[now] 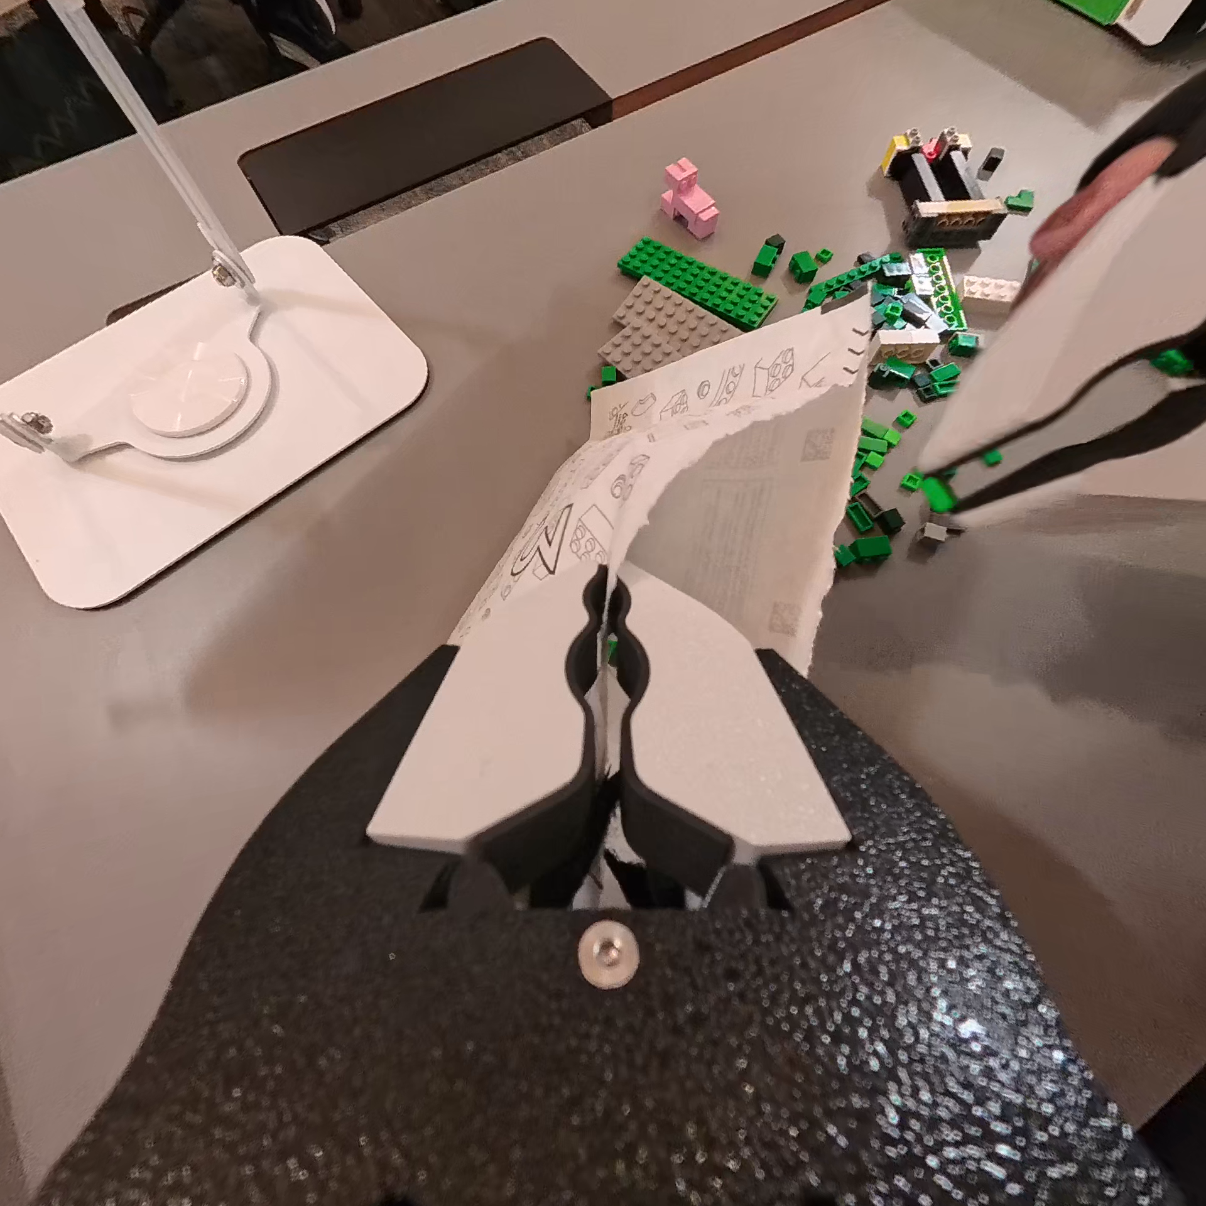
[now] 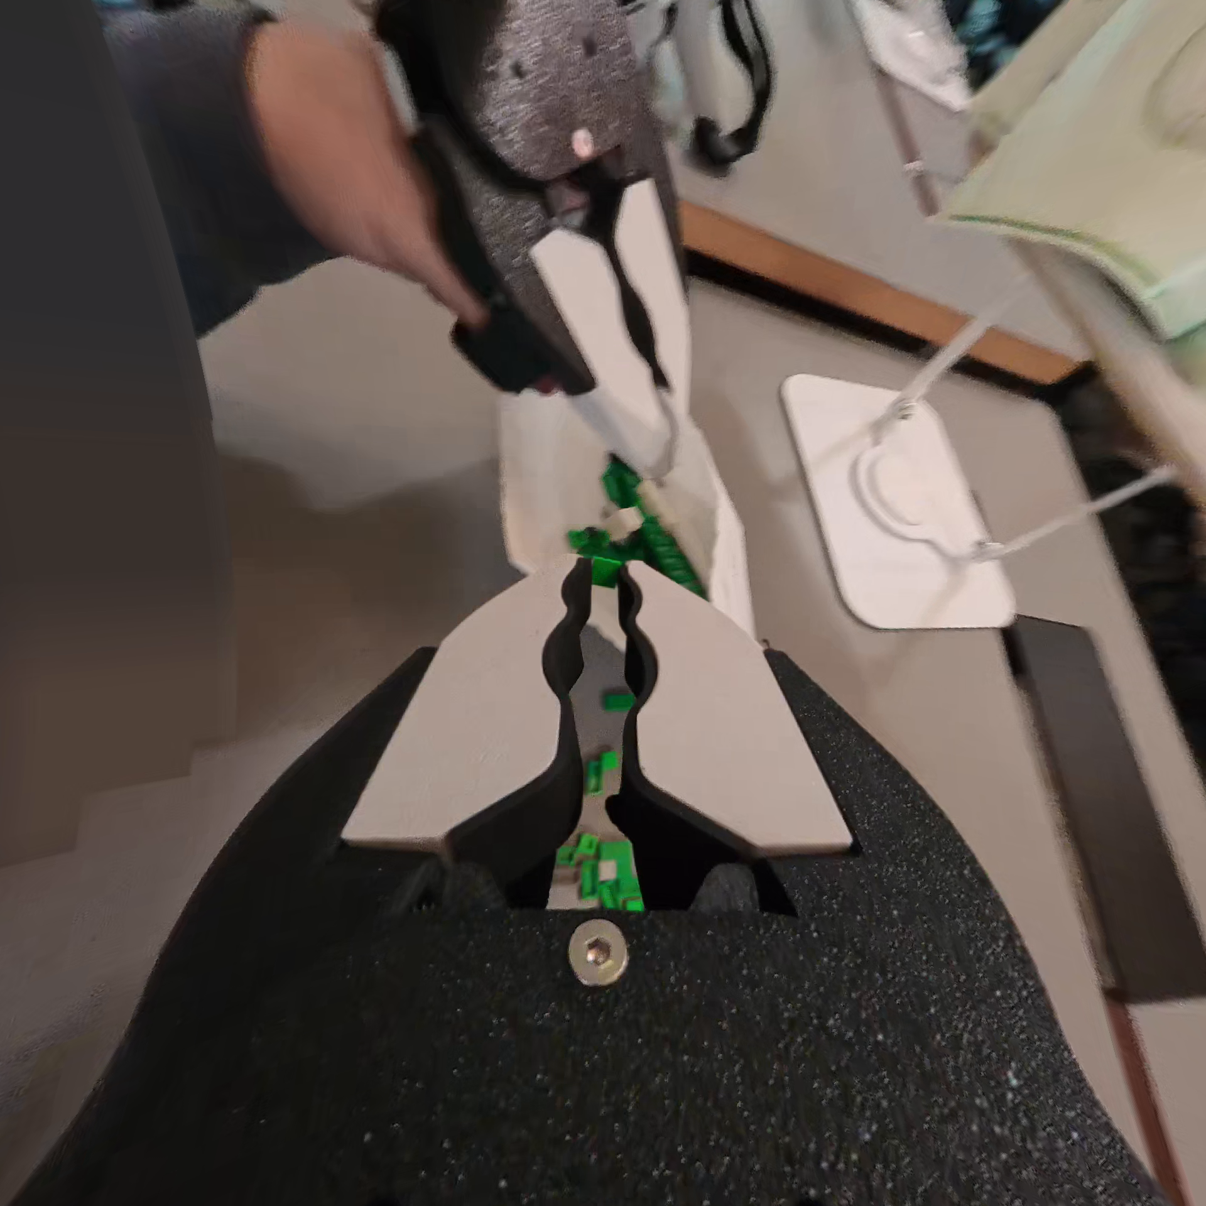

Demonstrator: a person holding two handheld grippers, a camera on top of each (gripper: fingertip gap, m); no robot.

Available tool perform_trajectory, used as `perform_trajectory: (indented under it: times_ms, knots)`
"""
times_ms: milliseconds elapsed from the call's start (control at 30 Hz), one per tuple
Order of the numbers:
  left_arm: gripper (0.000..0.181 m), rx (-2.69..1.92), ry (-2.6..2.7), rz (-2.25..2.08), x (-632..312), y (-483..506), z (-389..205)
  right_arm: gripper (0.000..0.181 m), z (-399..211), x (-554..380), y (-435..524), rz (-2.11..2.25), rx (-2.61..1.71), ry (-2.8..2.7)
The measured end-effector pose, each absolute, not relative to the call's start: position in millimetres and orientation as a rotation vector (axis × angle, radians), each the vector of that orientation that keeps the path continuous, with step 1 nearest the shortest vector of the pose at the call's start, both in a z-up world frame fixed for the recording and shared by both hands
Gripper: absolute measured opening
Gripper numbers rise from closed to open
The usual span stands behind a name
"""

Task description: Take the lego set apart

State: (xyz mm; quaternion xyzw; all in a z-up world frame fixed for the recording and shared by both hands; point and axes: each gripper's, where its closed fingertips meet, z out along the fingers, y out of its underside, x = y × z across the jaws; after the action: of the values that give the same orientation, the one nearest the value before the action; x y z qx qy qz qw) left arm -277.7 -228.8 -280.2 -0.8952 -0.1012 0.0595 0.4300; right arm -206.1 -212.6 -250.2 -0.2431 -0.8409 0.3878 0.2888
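My left gripper (image 1: 607, 577) is shut on the edge of a torn white paper bag (image 1: 750, 522) printed with brick drawings and holds it up off the table. My right gripper (image 2: 602, 566) is shut on a small green brick (image 2: 605, 577) at its tips, right at the bag's mouth (image 2: 724, 555). Green and white pieces (image 2: 659, 535) lie inside the bag. In the left wrist view the right gripper (image 1: 940, 496) shows at the right with the green brick. Loose green bricks (image 1: 874, 457), a green plate (image 1: 698, 280) and a grey plate (image 1: 659, 326) lie beyond the bag.
A pink pig figure (image 1: 688, 199) and a black-and-tan partial build (image 1: 940, 189) stand farther back. A white stand base (image 1: 196, 404) with a metal rod sits at the left, with a dark cut-out (image 1: 424, 130) in the table behind it. A person's hand (image 2: 365, 196) holds the left gripper. Tip to tip, the grippers are about 8 cm apart. The grey plate (image 1: 659, 326) is about 20 cm from both grippers' fingertips.
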Motion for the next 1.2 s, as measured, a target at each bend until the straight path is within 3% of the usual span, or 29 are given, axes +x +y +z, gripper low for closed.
perform_trajectory:
  times_ms: [133, 267, 467, 800, 1200]
  knots:
    - [0.0, -2.232, -0.248, 0.148, -277, -228, -280, 0.008, -258, -231, -212, 0.807, -0.659, -2.135]
    - [0.0, -2.234, -0.247, 0.153, -276, -228, -280, 0.025, -262, -233, -214, 0.784, -0.646, -2.145]
    - [0.0, -2.229, -0.266, 0.167, -281, -231, -279, 0.009, -236, -216, -183, 0.896, -0.732, -2.095]
    - [0.0, -2.228, -0.282, 0.172, -285, -234, -280, 0.002, -358, -211, -139, 0.54, -0.959, -2.507]
    - [0.0, -2.223, -0.282, 0.168, -285, -235, -279, 0.003, -383, -203, -149, 0.531, -0.941, -2.635]
